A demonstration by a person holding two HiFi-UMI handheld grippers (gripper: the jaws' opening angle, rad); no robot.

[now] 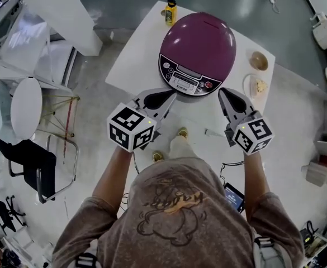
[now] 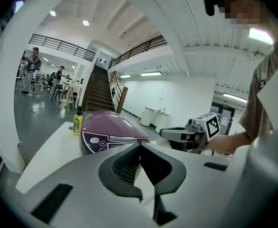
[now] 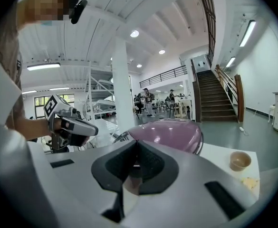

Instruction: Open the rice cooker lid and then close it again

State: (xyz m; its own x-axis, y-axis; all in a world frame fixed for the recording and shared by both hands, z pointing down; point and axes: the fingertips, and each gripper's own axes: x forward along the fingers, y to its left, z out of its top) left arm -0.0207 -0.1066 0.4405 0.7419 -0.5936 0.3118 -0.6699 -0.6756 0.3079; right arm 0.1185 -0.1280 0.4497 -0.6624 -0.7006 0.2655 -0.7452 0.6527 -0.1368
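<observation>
The rice cooker (image 1: 192, 71) is sitting shut on the table (image 1: 143, 46) — opening not yet begun. Left claw (image 1: 170, 96) and right claw (image 1: 222, 91) are hovering closed, empty, before it; next, I think, one must be releasing the lid (image 1: 203, 38).

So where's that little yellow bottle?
In the head view the bottle stands at the far edge of the table, just left of the rice cooker; the left gripper view shows it on that side too.
</observation>
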